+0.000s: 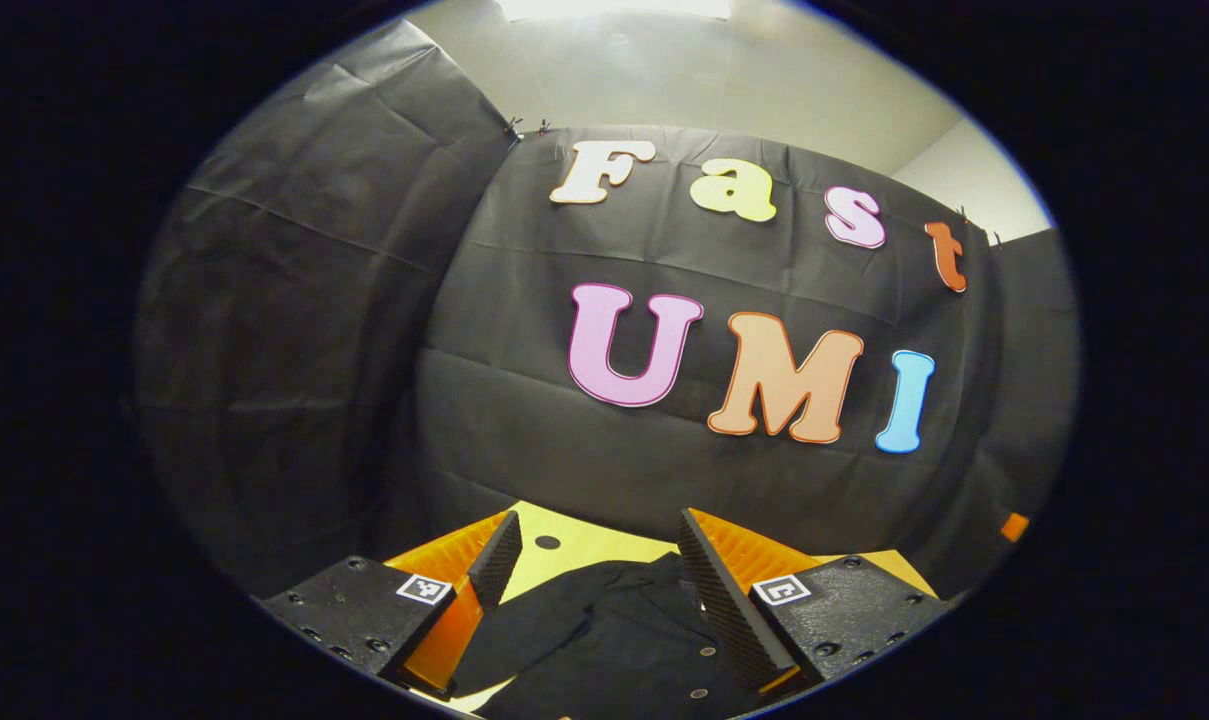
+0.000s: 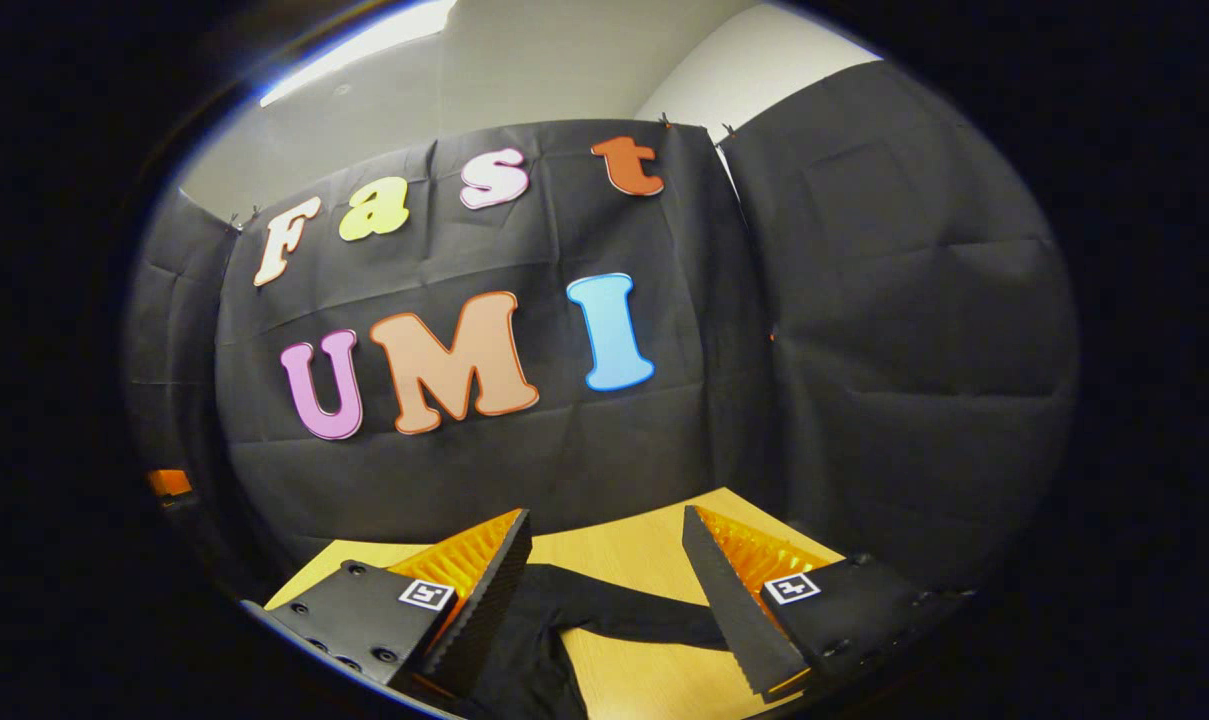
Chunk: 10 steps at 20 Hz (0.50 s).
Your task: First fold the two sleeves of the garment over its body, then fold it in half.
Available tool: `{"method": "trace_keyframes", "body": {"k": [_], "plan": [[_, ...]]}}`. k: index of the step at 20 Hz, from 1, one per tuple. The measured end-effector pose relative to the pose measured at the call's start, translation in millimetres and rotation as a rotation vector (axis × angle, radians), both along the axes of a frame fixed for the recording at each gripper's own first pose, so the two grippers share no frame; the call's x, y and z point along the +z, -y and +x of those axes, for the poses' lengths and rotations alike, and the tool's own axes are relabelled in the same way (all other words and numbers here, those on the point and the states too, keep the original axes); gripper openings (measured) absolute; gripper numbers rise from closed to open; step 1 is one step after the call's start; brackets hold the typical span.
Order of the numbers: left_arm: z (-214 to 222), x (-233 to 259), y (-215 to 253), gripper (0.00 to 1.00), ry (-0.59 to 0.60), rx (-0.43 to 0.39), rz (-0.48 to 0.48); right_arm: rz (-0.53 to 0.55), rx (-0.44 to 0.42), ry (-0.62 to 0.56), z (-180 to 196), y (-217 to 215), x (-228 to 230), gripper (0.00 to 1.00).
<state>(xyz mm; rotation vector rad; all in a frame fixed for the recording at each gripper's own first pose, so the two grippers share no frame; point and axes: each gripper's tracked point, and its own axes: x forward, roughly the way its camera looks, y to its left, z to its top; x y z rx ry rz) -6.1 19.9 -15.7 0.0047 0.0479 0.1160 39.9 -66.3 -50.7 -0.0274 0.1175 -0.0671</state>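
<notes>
Garment [image 1: 604, 640], dark, with small buttons showing, lies spread on the table [image 1: 584, 545] at the bottom of the left gripper view, directly below and between that tool's two fingers. Left gripper [image 1: 596, 585] stands wide apart, nothing between its fingers, and hangs above the cloth; contact with the fabric cannot be told. In the same view one sleeve [image 1: 524, 625] runs out toward the lower left, lying flat and away from the body. Right gripper [image 2: 604, 600] is likewise spread wide and holds nothing. Between and under its fingers the right gripper view shows a sleeve [image 2: 634, 610] stretched across the tabletop [image 2: 624, 545] toward the right finger, with the garment's body [image 2: 519, 660] bunched darker near the left finger at the lower edge. Neither sleeve is folded over the body yet. Table surface is pale yellow wood, with a small dark round spot [image 1: 547, 542] just beyond the garment in the left gripper view. Farther back, black cloth wall [image 1: 364, 350] closes the booth on all sides, creased in places. Above it, a pale ceiling [image 1: 664, 70] with a bright light strip.
</notes>
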Motion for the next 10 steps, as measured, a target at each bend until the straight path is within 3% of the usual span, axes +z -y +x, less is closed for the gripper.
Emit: {"method": "trace_keyframes", "body": {"k": [1, 5, 10], "plan": [[-0.9, -2.5, 0.0, 0.92, -0.005, 0.005, -0.001, -0.001, -0.022, -0.017, 4.0, 11.6, -9.2, 0.92], [-3.8, -6.0, 0.1, 0.92, -0.015, 0.03, 0.026, -0.03, -0.106, -0.118, 20.7, 64.1, -59.0, 0.96], [-8.2, -19.5, 4.5, 0.93, -0.04, 0.064, 0.028, 0.061, -0.189, -0.253, 37.7, 128.1, -126.2, 0.96]]}}
